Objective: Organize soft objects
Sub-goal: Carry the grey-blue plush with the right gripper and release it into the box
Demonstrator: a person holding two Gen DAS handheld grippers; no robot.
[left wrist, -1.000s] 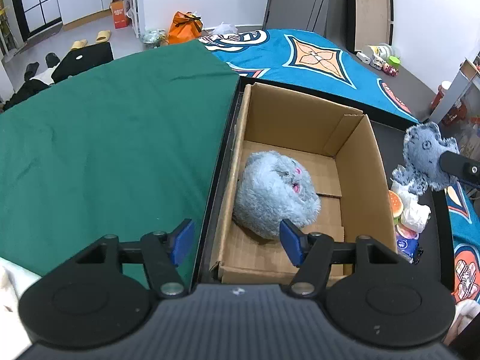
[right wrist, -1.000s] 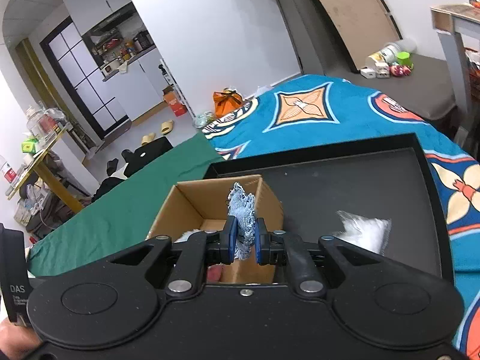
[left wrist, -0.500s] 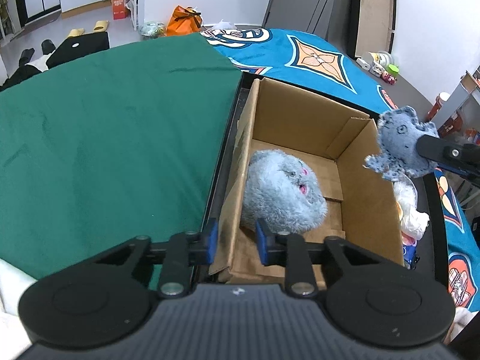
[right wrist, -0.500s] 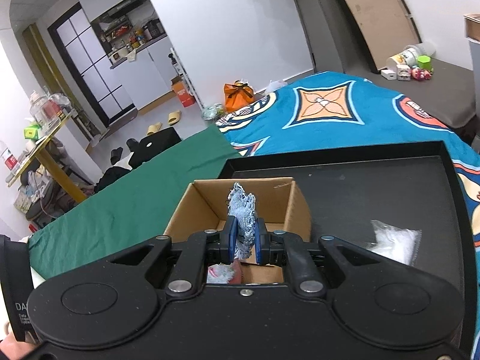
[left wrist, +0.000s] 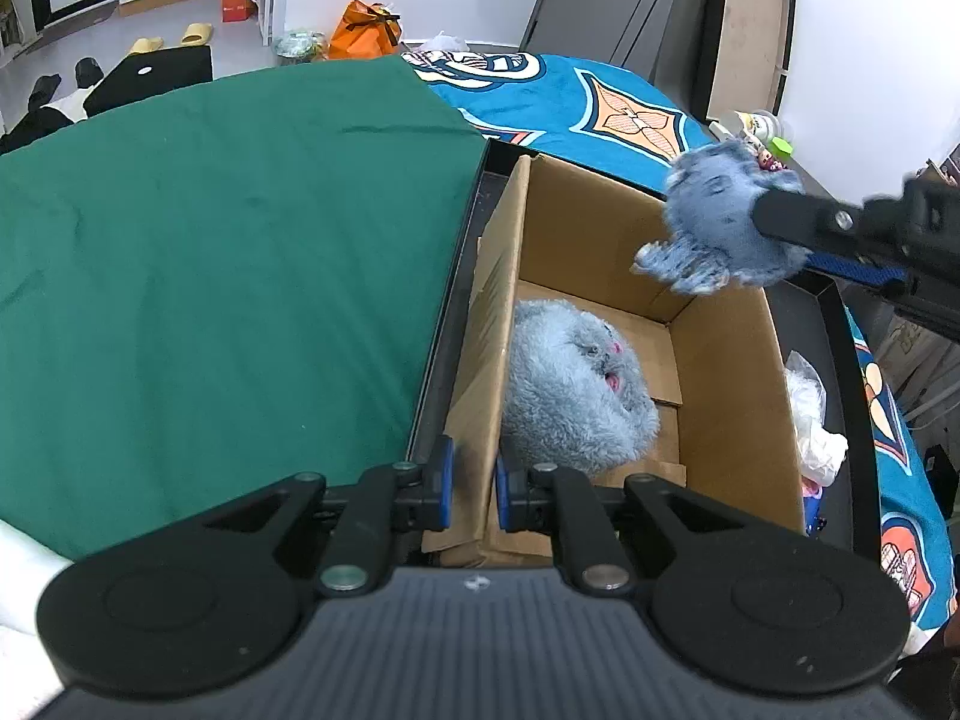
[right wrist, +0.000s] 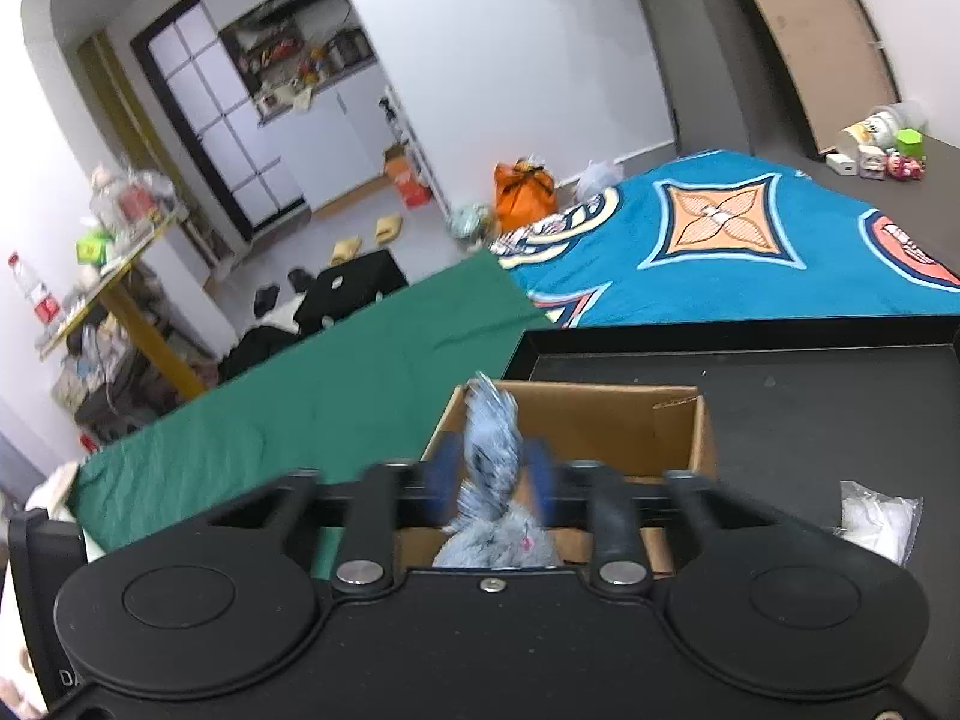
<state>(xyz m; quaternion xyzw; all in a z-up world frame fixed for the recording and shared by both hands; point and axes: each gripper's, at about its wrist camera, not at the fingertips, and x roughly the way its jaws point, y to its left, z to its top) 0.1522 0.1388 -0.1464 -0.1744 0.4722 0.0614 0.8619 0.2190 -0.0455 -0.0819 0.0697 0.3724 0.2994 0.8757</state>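
left wrist view: left gripper (left wrist: 474, 489) pinched on the near wall of one cardboard box (left wrist: 729, 396); one fluffy toy (left wrist: 576, 399) lies inside. risk: the box tips if that wall is pulled.

right wrist view: right gripper (right wrist: 489, 477) jaws opening, one small plush (right wrist: 489, 456) between them over the box; it may snag or fall outside.

A cardboard box (left wrist: 726, 372) stands in the tray (left wrist: 837, 324) at its left edge, with a round plush toy (left wrist: 570, 396) inside against the box's left wall. A plastic bag (left wrist: 810, 420) lies in the tray right of the box. Left of the tray a cloth (left wrist: 210, 252) spreads; behind the tray lies a patterned blanket (left wrist: 588, 102). A small plush toy (left wrist: 714, 228) hangs above the box's far right corner.
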